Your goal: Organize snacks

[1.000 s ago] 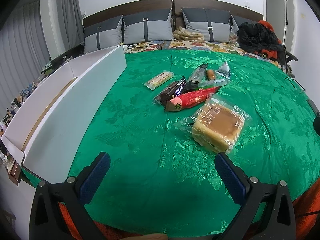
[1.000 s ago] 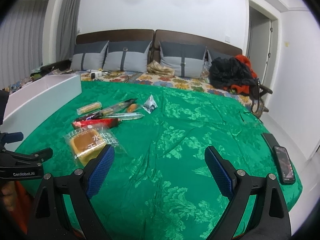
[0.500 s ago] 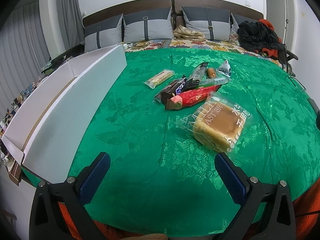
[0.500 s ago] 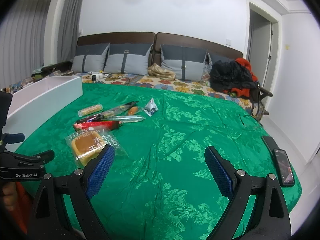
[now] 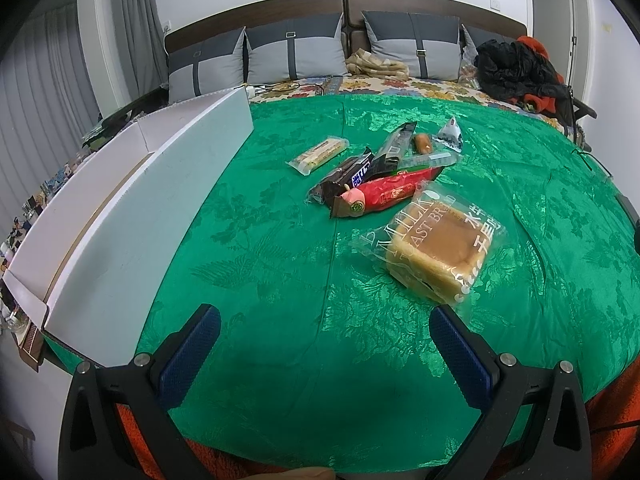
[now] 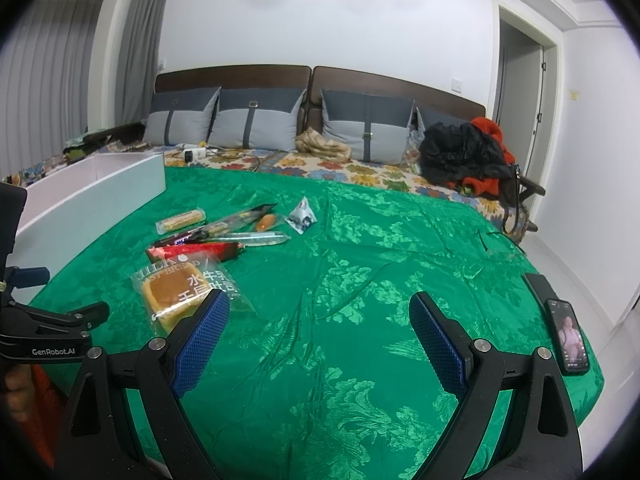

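Note:
Several snacks lie in a loose pile on the green bedspread [image 5: 260,272]. A bagged milk toast bread [image 5: 436,252] lies nearest, also in the right wrist view [image 6: 180,296]. Behind it are a red packet [image 5: 384,196], a dark chocolate bar [image 5: 348,176], a yellow wafer pack [image 5: 320,154], a black stick pack [image 5: 394,146] and a small silver triangle pack [image 5: 450,136]. A long white box [image 5: 132,216] stands open at the left. My left gripper [image 5: 324,352] is open and empty, short of the bread. My right gripper [image 6: 320,340] is open and empty, right of the bread.
Grey pillows [image 5: 292,56] line the headboard. A pile of black and orange clothes [image 6: 468,156] sits at the far right. A phone [image 6: 570,334] and a dark flat object [image 6: 540,288] lie at the bed's right edge. The left gripper's body [image 6: 44,320] shows at the right view's left.
The right wrist view has shifted slightly, with the bread now nearer its left finger. The left gripper has barely moved. Both stay open.

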### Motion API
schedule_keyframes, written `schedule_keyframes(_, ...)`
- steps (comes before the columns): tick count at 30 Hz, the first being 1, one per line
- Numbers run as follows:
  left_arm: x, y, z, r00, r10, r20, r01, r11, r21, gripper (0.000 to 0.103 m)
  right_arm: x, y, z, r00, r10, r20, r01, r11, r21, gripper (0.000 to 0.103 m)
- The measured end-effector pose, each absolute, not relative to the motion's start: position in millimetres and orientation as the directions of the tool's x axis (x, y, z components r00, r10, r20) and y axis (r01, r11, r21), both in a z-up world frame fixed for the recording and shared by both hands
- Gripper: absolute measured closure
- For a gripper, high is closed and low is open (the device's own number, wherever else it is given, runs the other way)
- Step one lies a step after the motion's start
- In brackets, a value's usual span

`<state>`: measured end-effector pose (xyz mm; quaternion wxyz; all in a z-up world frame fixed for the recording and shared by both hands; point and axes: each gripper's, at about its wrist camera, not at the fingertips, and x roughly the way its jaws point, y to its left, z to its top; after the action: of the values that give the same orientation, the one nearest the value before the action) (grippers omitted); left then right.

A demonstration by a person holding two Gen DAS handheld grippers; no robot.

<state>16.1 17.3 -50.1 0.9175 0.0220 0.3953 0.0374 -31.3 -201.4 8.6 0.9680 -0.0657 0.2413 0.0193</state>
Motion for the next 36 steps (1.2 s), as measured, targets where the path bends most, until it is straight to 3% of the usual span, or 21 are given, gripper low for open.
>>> schedule_keyframes(36, 17, 16, -53, 0.663, 0.091, -0.743, -0.049, 0.996, 0.079, 0.0, -25, -203, -4, 0.856, 0.011, -0.517, -0.082, 0.99, -0.115, 0.01)
